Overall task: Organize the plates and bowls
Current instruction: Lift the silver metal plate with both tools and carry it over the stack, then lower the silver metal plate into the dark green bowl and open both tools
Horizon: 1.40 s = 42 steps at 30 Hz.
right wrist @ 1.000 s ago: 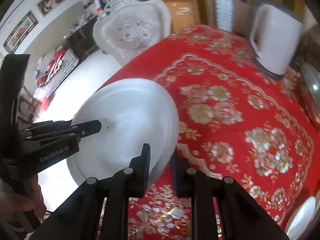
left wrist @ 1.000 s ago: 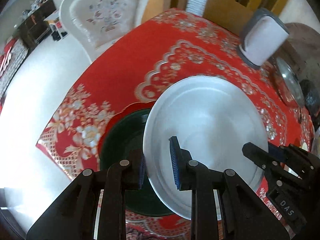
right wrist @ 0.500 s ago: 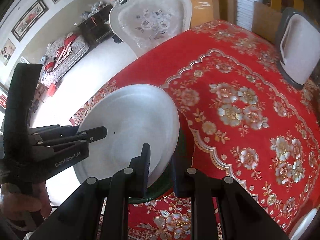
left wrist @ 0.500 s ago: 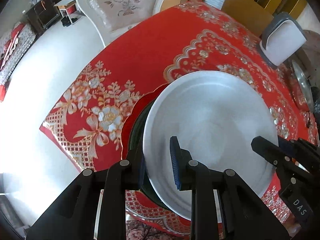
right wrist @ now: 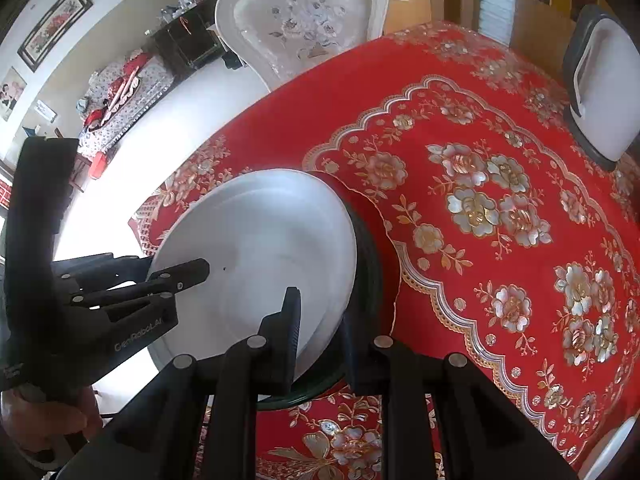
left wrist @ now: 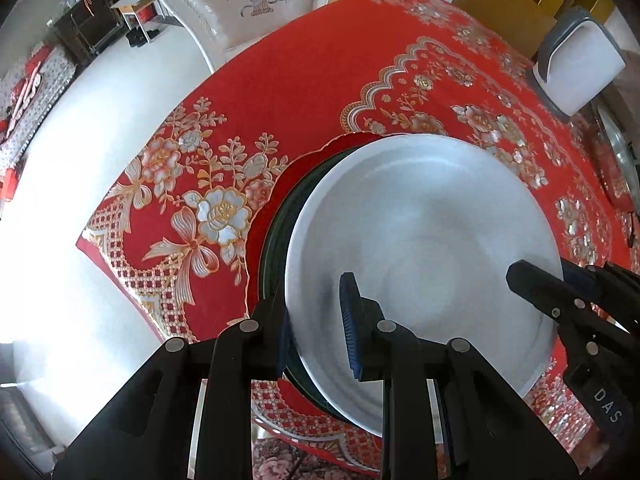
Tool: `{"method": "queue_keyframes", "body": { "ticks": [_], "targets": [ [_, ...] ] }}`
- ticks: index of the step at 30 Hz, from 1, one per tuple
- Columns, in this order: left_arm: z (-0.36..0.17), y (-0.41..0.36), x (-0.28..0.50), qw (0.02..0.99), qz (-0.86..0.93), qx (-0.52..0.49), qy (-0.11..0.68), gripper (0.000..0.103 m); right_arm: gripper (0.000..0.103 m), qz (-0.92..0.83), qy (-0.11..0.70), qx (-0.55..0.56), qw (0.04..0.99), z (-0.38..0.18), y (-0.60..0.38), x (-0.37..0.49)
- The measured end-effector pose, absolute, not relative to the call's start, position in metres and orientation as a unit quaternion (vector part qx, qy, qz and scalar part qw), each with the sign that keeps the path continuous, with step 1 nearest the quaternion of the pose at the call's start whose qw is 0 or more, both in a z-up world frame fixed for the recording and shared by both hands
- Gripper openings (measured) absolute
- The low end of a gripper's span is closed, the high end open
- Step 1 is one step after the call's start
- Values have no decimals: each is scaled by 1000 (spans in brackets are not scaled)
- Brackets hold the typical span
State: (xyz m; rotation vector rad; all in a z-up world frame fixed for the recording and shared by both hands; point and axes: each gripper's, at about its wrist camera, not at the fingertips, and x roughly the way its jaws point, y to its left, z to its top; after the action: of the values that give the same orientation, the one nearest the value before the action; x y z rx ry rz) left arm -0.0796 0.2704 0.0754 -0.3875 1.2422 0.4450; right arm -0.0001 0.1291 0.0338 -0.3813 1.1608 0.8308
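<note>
A large white plate (left wrist: 424,240) lies on a dark green plate (left wrist: 276,232), which sits on a red scalloped plate (left wrist: 320,152) on the red flowered tablecloth. My left gripper (left wrist: 316,320) straddles the white plate's near left rim, its jaws a little apart around it. My right gripper (right wrist: 320,328) straddles the opposite rim of the white plate (right wrist: 256,240), with one finger over the plate and one beside the green plate (right wrist: 368,248). The right gripper shows at the right of the left wrist view (left wrist: 560,292).
A white electric kettle (left wrist: 580,68) stands at the far right of the table. A white upholstered chair (right wrist: 304,20) is at the far table edge. A metal lid (left wrist: 616,152) lies near the right edge. Another white dish (right wrist: 608,448) is at the lower right.
Both grippers have lowered the white plate onto the green plate, and both jaws have eased apart from the rim.
</note>
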Motion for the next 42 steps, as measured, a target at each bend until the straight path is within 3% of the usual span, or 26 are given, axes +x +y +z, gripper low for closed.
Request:
{"method": "queue_keyframes", "body": {
  "ticks": [16,42],
  "targets": [
    [68,260,-75,785,219,-140,562,21,20,366,522,-208,742,24,129,-3],
    [71,261,-75,793,215,-139,554,28,20,376,540,-152,738,41,111,2]
  ]
}}
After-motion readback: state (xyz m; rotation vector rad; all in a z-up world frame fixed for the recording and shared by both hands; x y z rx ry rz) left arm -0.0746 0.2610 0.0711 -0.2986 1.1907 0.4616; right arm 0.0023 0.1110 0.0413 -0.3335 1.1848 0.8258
